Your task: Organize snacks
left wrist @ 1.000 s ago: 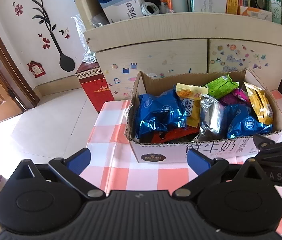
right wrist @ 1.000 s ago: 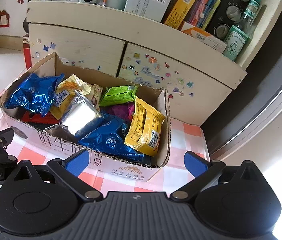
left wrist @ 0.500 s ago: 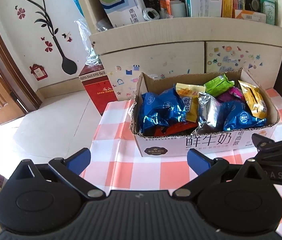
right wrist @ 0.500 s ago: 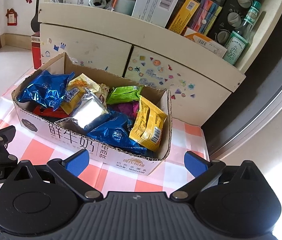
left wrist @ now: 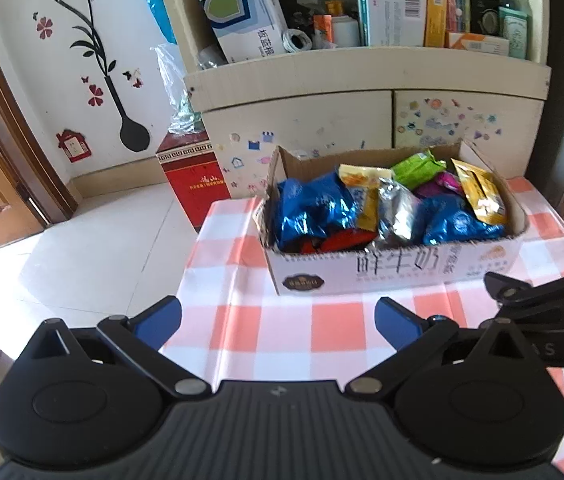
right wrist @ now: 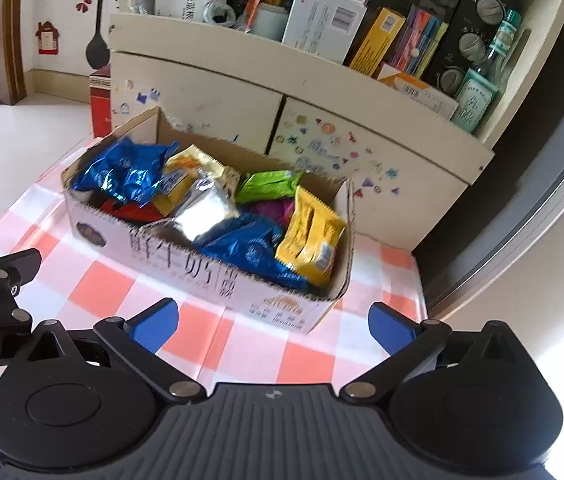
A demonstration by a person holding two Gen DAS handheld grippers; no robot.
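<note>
A cardboard box (left wrist: 397, 270) (right wrist: 202, 268) stands on a red-and-white checked tablecloth (left wrist: 282, 332) (right wrist: 250, 344). It is full of snack packets: a blue one (left wrist: 313, 208) (right wrist: 130, 172), a silver one (left wrist: 397, 212) (right wrist: 206, 216), a green one (left wrist: 417, 168) (right wrist: 270, 186), a yellow one (left wrist: 479, 192) (right wrist: 309, 236). My left gripper (left wrist: 278, 318) is open and empty, short of the box's left front. My right gripper (right wrist: 274, 326) is open and empty, short of the box's right front corner.
A cream cabinet (left wrist: 361, 120) (right wrist: 282, 112) with stickers stands behind the table, its shelf crowded with boxes and bottles. A red box (left wrist: 194, 176) stands on the tiled floor at the left. The table's left edge drops to the floor.
Both grippers have pulled back from the box, which now looks smaller and farther. Both stay open and empty.
</note>
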